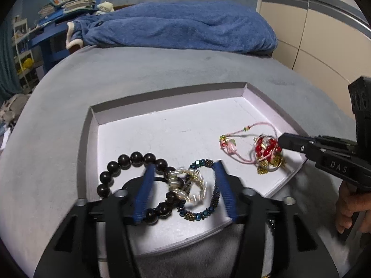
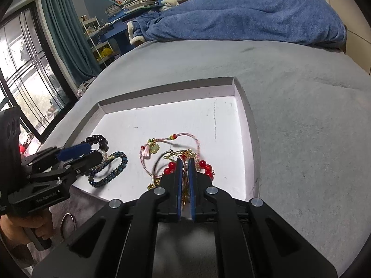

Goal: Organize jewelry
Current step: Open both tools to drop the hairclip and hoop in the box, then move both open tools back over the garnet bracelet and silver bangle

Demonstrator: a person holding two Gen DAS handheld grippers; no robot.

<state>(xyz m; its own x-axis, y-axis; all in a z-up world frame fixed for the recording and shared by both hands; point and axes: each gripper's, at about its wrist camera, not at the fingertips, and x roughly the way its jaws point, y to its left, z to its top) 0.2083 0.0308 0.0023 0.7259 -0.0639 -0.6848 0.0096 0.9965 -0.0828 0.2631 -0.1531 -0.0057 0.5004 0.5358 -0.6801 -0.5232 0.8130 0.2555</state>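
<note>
White cardboard tray [image 1: 162, 106] on a grey bed [image 1: 162, 69], holding five jewelry pieces. Dark round-bead bracelet [image 1: 129, 159] at the tray's near left, overlapped by a clear twisted bangle [image 1: 199, 191] and a teal-and-bronze beaded bracelet [image 1: 208, 210]. Toward the right, a pink cord bracelet [image 1: 241, 136] with small charms, touching a red-bead and gold-wire piece [image 1: 266, 153]. Left gripper [image 1: 185, 180] spread wide, blue fingers [image 1: 146, 185] straddling the three-bracelet cluster, nothing clamped. Right gripper [image 2: 184, 162] nearly closed, narrow gap pinching the gold wire of the red-bead and gold-wire piece [image 2: 171, 165]. One more thin ring [image 2: 67, 222] on the bed outside the tray. Blue blanket [image 1: 180, 27] bunched at the bed's far end.
</note>
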